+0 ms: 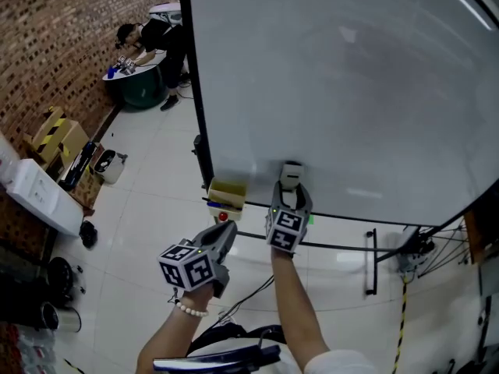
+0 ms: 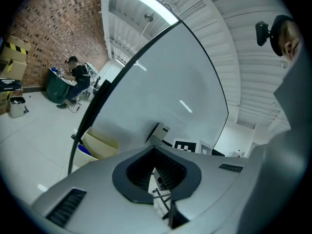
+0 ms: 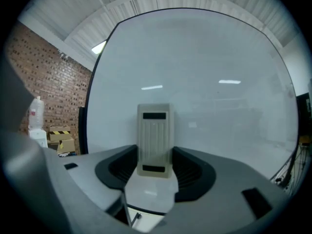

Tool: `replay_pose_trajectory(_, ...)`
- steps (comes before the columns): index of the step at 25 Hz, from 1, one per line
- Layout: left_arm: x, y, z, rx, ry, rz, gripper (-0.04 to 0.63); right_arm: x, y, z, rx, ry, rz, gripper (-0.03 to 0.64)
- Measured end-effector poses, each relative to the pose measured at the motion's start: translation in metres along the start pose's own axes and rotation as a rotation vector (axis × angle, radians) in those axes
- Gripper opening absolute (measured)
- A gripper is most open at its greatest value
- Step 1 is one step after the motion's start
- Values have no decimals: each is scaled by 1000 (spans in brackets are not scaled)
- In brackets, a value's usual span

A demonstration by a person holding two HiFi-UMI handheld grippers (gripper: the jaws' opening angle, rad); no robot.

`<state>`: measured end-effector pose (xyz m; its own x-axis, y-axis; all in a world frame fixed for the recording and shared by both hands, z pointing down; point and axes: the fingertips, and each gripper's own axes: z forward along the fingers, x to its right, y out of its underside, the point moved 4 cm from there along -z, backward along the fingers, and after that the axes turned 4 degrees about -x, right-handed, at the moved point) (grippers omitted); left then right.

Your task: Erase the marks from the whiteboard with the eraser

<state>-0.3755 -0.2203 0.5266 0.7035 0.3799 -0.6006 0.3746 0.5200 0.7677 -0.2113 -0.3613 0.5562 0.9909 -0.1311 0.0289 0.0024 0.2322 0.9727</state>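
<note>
far left in the head view: one brick wall (image 1: 54, 45), with one person (image 1: 152, 37) beside it, bent over a round table. lower along that wall, two cardboard boxes (image 1: 61, 137) marked with yellow-and-black tape. near them, one small white bin (image 1: 109, 167) on the pale floor (image 1: 148, 209). at the board's lower left corner, one cream box (image 1: 227, 193), with something blue inside it in the left gripper view.

next, two grippers and two marker cubes (image 1: 187, 265), one cube per gripper. left gripper (image 1: 223, 238) low and off the board, just below the cream box, with one bead bracelet (image 1: 190, 309) on the wrist behind it. in the left gripper view, closed tip to tip at the jaws, nothing between.

right gripper (image 1: 291, 195) just to the right, up at the board's bottom edge. in the right gripper view, clamped on the two long sides of one beige eraser (image 3: 155, 139). upright in the grip, with two dark slots on its back, one high and one low. eraser flat against one whiteboard (image 1: 335, 84), near the lower edge and left of centre.

further right, only the wide pale board face, with two bright streaks (image 3: 229, 82) of reflected light in the right gripper view. at the lower right in the head view, one black stand foot (image 1: 371, 262) on the floor.
</note>
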Motion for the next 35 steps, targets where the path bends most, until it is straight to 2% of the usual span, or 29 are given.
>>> replay_pose_trajectory(10, -69, -24, -68, 42, -69, -10, -3, -113, 6, 28, -3, -57, -31, 253)
replay_pose_trajectory(14, -88, -29, -82, 50, -85, -21, -2, -140, 14, 35, 2, -45, -65, 255)
replay_pose_trajectory(23, -114, -29, -88, 40, -100, -52, -3, -191, 23, 48, -22, -77, -109, 255)
replay_pose_trajectory(28, -117, -25, -89, 40, -108, -65, -3, -197, 25, 49, -20, -112, -204, 255)
replay_pose_trajectory(30, -118, -23, -86, 30, -103, -71, -3, -194, 33, 52, -24, -141, -200, 255)
replay_pose_trajectory(33, -116, -18, -78, 14, -85, -74, -2, -181, 37, 50, -32, -130, -211, 255)
replay_pose_trajectory(35, -112, -15, -72, 4, -75, -74, -3, -169, 38, 48, -16, -122, -161, 255)
